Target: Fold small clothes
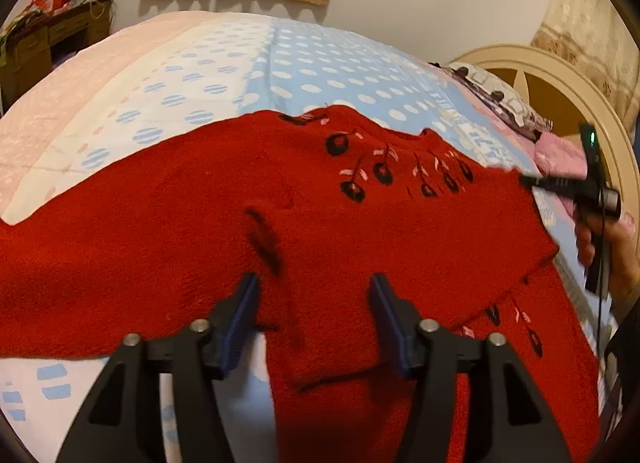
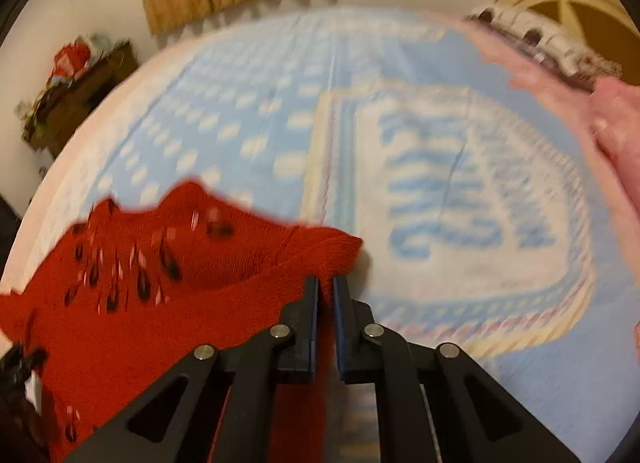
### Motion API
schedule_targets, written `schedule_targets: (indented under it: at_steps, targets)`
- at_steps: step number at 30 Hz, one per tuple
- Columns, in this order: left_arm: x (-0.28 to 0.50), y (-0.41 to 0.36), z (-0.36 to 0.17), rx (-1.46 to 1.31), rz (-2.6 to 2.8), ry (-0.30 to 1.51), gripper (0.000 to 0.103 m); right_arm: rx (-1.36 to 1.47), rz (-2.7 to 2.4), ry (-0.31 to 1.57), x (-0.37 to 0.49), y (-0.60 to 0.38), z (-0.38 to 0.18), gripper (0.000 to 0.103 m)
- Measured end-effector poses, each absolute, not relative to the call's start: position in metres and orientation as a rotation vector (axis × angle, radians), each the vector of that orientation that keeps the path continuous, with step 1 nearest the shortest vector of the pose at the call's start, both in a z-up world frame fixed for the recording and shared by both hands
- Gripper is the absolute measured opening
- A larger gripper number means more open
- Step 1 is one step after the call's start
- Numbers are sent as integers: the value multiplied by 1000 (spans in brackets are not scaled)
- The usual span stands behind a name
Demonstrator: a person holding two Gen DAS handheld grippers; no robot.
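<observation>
The red fuzzy knit sweater with dark cherry motifs (image 1: 320,223) lies spread on the dotted blue bedspread (image 1: 320,63); the right gripper (image 2: 326,287), jaws clamped on only its three-o'clock edge, could lose that thin pinch, while the left gripper (image 1: 314,287) hangs apart over its six-o'clock hem

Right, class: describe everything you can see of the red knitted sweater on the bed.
The red knitted sweater, fuzzy and wool-like, carries dark cherry-like motifs with pink-white leaves near the neckline. It lies spread on the blue-and-white dotted bedspread, partly folded, one layer edge overlapping at the right. The left gripper stands open over it, fabric between its fingers. The right gripper is shut on a bunched edge of it.
</observation>
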State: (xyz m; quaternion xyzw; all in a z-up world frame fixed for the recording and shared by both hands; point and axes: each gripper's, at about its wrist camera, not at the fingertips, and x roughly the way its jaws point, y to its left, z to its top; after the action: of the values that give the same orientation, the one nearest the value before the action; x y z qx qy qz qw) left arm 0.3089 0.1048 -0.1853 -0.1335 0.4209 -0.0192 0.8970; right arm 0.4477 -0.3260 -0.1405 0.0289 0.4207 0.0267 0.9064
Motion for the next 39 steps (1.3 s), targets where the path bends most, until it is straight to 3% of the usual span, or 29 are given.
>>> schedule_targets:
  at_steps: [6, 7, 8, 9, 10, 14, 19, 21, 28, 35, 39]
  targets:
    - [310, 98, -186, -231, -34, 880, 69, 89, 96, 959, 464, -339, -161, 10]
    - [309, 100, -185, -240, -34, 878, 69, 77, 82, 982, 462, -340, -164, 23]
    - [308, 101, -185, -250, -33, 875, 69, 57, 65, 990, 458, -340, -165, 50]
    - [307, 104, -184, -260, -29, 872, 69, 43, 62, 985, 447, -340, -161, 60]
    - [306, 106, -183, -270, -20, 868, 69, 46, 70, 971, 438, -339, -157, 63]
    - [299, 118, -184, -329, -15, 857, 69, 53, 227, 930, 393, -317, -137, 63]
    - [298, 118, -183, -346, -15, 851, 66, -142, 303, 931, 359, -266, -149, 63]
    - [298, 116, -184, -320, 8, 864, 62, -145, 323, 1005, 356, -260, -167, 63]
    - [288, 121, -192, -311, 45, 908, 65, -98, 346, 1089, 336, -268, -178, 63]
    - [288, 121, -194, -304, 53, 910, 67, -7, 341, 953, 347, -257, -143, 63]
    - [287, 121, -193, -326, 34, 905, 69, -88, 285, 1112, 362, -245, -181, 64]
